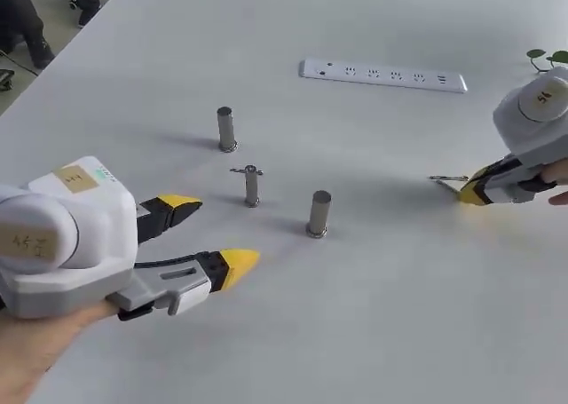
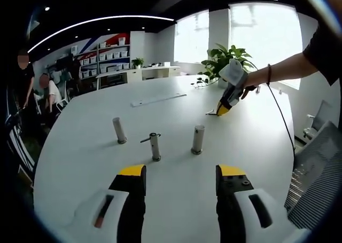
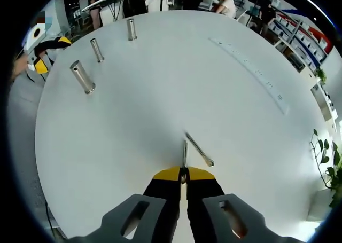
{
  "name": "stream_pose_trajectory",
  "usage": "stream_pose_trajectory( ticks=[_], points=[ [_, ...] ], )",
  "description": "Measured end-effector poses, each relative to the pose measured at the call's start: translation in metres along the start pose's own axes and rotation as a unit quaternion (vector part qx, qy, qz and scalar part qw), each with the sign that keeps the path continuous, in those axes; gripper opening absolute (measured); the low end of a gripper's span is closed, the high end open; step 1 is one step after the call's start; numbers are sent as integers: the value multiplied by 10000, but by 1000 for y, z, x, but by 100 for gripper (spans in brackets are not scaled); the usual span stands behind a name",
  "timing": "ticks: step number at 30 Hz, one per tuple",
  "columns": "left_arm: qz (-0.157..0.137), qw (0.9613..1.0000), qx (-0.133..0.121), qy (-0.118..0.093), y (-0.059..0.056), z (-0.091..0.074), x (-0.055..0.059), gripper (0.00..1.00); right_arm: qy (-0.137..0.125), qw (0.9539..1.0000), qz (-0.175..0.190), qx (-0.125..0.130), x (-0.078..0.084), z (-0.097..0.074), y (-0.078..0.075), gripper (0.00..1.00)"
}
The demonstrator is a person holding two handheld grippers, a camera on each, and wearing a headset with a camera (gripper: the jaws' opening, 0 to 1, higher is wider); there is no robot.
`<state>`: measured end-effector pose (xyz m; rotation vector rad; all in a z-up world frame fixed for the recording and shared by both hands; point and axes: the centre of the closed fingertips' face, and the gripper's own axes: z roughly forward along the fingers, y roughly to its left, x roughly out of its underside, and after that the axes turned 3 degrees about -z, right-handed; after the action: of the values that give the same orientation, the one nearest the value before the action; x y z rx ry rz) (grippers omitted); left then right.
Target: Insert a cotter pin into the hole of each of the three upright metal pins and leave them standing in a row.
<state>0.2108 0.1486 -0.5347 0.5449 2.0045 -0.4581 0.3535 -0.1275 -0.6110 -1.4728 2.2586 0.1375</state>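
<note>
Three upright metal pins stand in a diagonal row on the white table: the far pin, the middle pin with a cotter pin through its top, and the near pin. My left gripper is open, low at the left and short of the row; its view shows the same pins ahead of its spread jaws. My right gripper is off to the right, shut on a cotter pin at table level. A second cotter pin lies just beside it.
A white power strip lies at the back of the table. A potted plant stands at the far right edge. People sit and stand beyond the table's far side. Bare tabletop surrounds the pins.
</note>
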Motion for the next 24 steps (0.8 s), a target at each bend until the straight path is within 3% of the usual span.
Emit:
stream_pose_trajectory(
  ticks=[16,24],
  points=[
    [102,9999,-2,47,-2,2,-5,49,-89,9979,-560,326,-11,-11,7,0],
    [233,9997,85,12,-9,5,-15,45,-475,9906,-1204,444,-40,-28,38,0]
  ],
)
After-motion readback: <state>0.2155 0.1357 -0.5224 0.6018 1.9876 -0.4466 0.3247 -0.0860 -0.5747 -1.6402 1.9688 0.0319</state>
